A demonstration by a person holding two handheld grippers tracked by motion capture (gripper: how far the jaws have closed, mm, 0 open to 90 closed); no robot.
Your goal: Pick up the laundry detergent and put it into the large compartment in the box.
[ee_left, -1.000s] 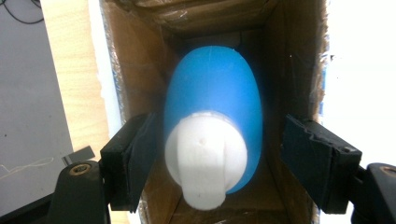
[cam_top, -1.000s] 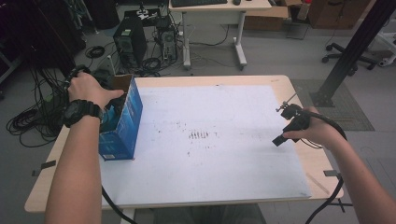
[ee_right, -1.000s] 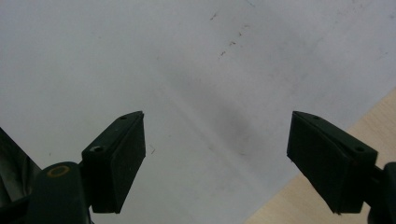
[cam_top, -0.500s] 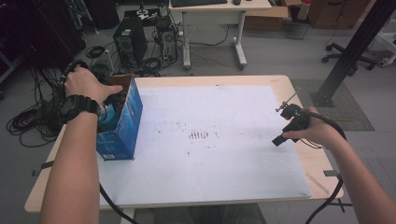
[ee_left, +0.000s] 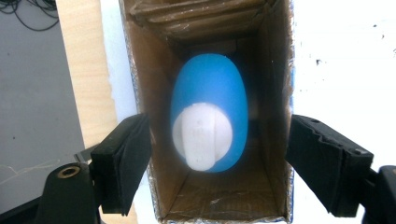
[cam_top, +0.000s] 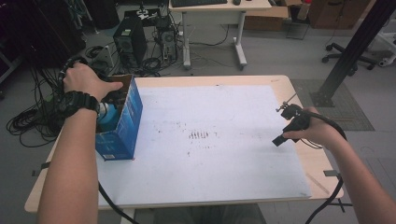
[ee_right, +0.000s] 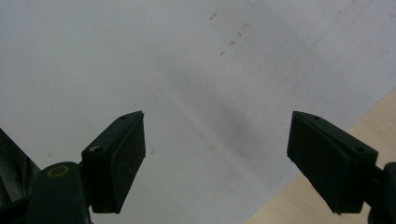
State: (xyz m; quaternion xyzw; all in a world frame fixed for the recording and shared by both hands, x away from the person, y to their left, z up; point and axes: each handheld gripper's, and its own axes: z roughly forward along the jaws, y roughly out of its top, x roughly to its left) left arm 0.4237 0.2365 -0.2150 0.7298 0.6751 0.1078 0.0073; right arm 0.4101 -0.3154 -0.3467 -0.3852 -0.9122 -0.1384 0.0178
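You are holding your left gripper over the open blue carton, its jaws having just been opening wide and empty to leave the blue white-capped bottle inside, while your right gripper is idling wide open and empty over the white mat.

Left hand, black watch on wrist, reaches forward at table's left edge, palm down. Left gripper points down, jaws just been opening, pads standing apart, pressing on nothing. Right hand low at table's right side; right gripper jaws wide apart, nothing between.
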